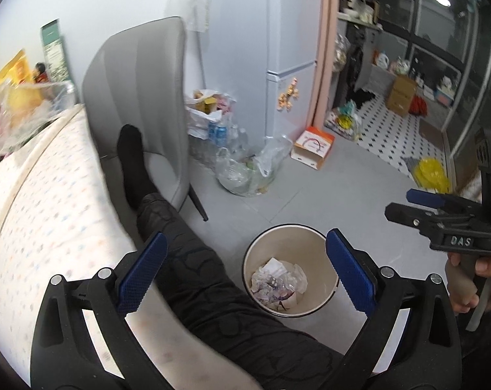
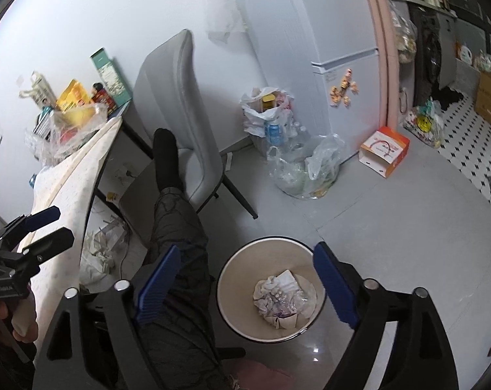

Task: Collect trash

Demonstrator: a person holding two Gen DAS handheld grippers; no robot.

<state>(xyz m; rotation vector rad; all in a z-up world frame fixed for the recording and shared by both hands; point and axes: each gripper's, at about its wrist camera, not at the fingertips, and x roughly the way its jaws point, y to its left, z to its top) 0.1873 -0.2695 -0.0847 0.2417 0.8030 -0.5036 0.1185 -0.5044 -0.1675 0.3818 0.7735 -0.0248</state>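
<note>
Trash (image 2: 283,299) lies in the bin (image 2: 232,279); both tools, left (image 1: 245,273) and right (image 2: 245,279), gape empty; next fetch the paper (image 2: 97,256) at nine o'clock.

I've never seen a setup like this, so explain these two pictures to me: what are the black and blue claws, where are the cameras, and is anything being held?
There is no robot here. A person holds a hand tool in each hand, each with two blue-padded fingers and a wide-angle camera looking forward along them. One picture comes from the left gripper, the other from the right gripper; each view also catches the other tool at its edge. Both stand open with nothing between the pads. Below them on the grey floor stands a round bin with crumpled trash inside. The person's leg stretches towards a grey chair. More crumpled paper lies under the table.
</note>
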